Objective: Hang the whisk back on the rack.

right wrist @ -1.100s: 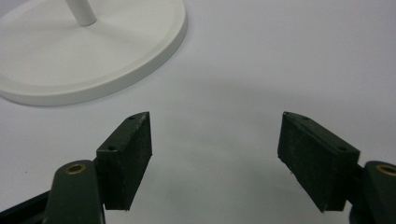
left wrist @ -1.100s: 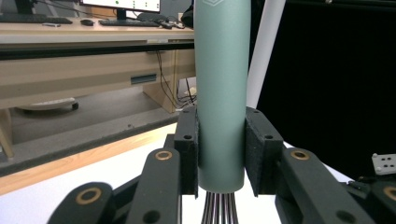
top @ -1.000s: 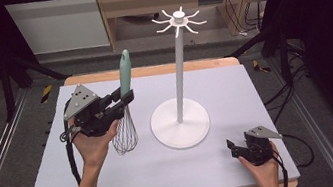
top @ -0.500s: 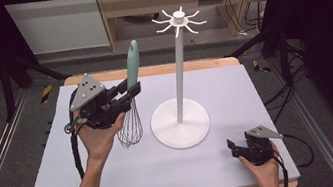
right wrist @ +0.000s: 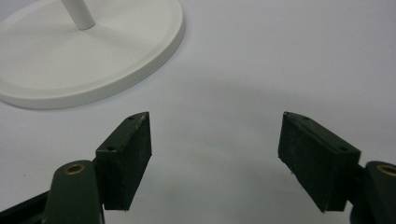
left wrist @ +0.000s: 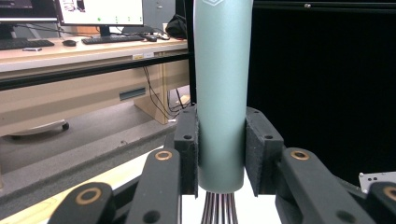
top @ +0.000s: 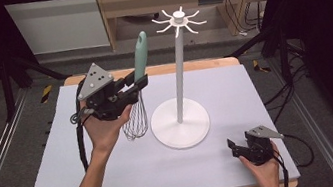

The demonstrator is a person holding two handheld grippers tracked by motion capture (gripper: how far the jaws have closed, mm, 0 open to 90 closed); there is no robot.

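Note:
A whisk (top: 138, 93) with a pale green handle (left wrist: 220, 93) and a wire head hangs upright above the table's left middle. My left gripper (top: 138, 83) is shut on the handle's lower end, just above the wires; both pads press its sides in the left gripper view. Just right of it stands a white hook stand (top: 178, 76) with a round base (right wrist: 70, 56) and a crown of hooks (top: 178, 20) on top. Near the table's front right corner my right gripper (top: 232, 147) rests low, open and holding nothing, its jaws (right wrist: 215, 154) wide apart over bare mat.
The table is covered by a light grey mat (top: 234, 88) with a wooden rim at the back. A desk with monitors stands beyond the table in the left gripper view. Cables trail from both grippers.
My left gripper has lifted the whisk and carried it to the right, closer to the stand's pole. The right gripper has stayed put.

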